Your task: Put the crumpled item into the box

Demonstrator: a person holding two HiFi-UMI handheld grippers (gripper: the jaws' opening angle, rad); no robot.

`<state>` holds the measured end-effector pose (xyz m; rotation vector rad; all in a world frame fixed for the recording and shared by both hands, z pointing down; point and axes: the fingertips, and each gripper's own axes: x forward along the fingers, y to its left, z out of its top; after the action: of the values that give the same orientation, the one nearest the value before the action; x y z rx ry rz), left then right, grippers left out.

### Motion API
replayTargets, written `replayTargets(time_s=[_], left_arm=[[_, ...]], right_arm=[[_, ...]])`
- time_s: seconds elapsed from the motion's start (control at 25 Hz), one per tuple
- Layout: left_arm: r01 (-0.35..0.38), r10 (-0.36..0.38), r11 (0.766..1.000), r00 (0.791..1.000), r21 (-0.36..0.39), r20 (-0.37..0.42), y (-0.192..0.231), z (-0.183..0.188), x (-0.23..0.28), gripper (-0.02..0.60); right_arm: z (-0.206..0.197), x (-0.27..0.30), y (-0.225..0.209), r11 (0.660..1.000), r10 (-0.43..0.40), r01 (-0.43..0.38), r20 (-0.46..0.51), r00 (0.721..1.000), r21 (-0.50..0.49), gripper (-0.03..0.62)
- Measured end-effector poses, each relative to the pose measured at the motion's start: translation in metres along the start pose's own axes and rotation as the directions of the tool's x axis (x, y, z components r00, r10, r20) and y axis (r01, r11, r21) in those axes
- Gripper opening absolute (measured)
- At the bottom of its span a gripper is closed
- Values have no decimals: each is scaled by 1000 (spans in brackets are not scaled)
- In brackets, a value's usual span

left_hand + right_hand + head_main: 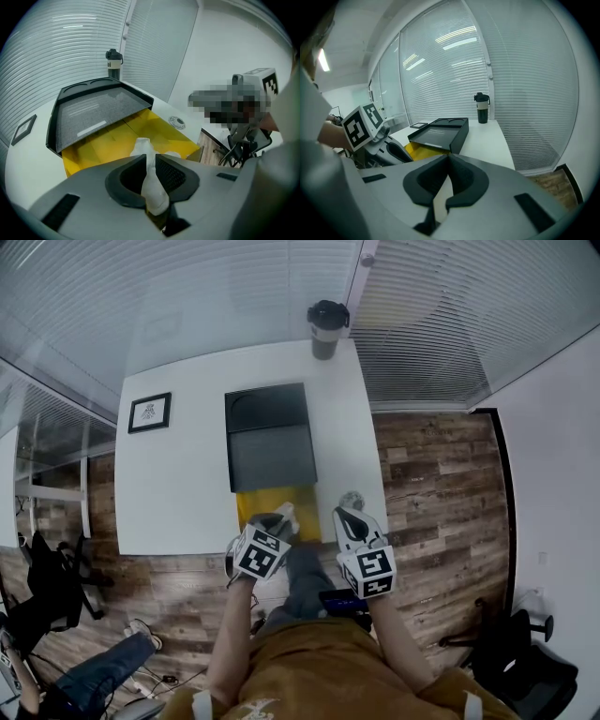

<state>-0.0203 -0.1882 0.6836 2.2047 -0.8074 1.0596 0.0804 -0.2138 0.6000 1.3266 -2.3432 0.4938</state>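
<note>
Left gripper [149, 157]: It was nearest the person and tilted steeply down over the near end of the box. Its jaws were set narrowly, and both pads lay against the crumpled item.
Crumpled item [151, 182]: This was a white wad, pinched at its waist. Its top stuck out past the jaw tips above the yellow floor. It was not yet lying in the box.
Right gripper [449, 158]: It was just beside the left one, at the table's near edge. Its jaw tips were together with nothing between them, and it looked idle.
Box [105, 143]: It was a shallow yellow tray, open at the near end, directly under the held item.
Dark lid [93, 112]: It was raised at a slant over the far part of the box, so only the near half was free.
Step in hand: This was judged to be the release. It would go best with the jaws spread wide over the open yellow area, well short of the lid's edge, so the wad dropped straight down.
Care: The soft paper might cling to one pad, so the left gripper should be lifted away only once the wad had fallen clear.
Table [178, 484]: It was white, with a small framed picture [149, 412] to the left.
Far edge: A dark lidded cup [327, 329] stood there, well apart from the box.
</note>
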Motion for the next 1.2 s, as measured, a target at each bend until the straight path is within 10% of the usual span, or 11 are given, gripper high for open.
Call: replayTargets(time_s=[0.44, 0.76, 1.2], left_arm=[[-15, 20, 998, 997, -57, 79, 4, 7, -10, 169], [20, 20, 991, 954, -130, 299, 9, 34, -37, 216], [-84, 109, 991, 959, -102, 263, 17, 16, -65, 125]], right_arm=[[4, -14, -10, 999, -46, 46, 25, 999, 7, 12], [11, -21, -10, 997, -70, 69, 51, 996, 23, 12], [32, -28, 25, 999, -32, 34, 100, 994, -14, 12]])
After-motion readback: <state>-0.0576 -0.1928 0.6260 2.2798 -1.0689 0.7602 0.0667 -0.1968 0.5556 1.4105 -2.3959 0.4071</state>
